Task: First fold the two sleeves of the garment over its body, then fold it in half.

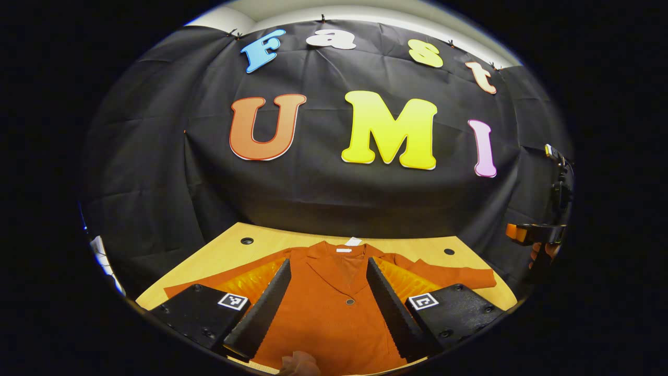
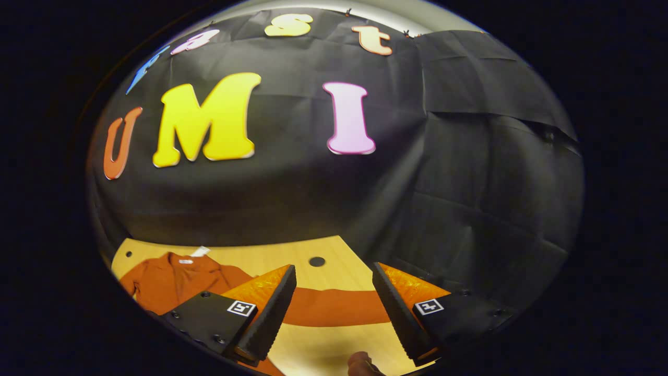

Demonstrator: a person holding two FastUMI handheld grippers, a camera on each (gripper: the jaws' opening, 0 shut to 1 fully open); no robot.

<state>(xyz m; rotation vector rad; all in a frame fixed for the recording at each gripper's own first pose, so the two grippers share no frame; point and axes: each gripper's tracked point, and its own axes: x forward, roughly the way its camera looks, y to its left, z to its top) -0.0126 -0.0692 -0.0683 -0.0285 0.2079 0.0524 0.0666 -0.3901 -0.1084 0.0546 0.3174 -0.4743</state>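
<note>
This is a recording booth rather than a home — black cloth [image 1: 156, 156] hangs creased as a backdrop, clipped along its top edge below a pale wall [image 1: 365, 13]. A light wooden surface [image 2: 292, 261] with round cable holes [image 2: 317, 261] stands against it — office-style furniture.

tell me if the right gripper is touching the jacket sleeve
Cannot tell. In the right gripper view the right gripper is open with the sleeve lying on the table between its fingers, but any height gap is unreadable.

Both views high above table [image 1: 219, 263], facing wall, sharing garment [image 1: 323, 308]
</note>
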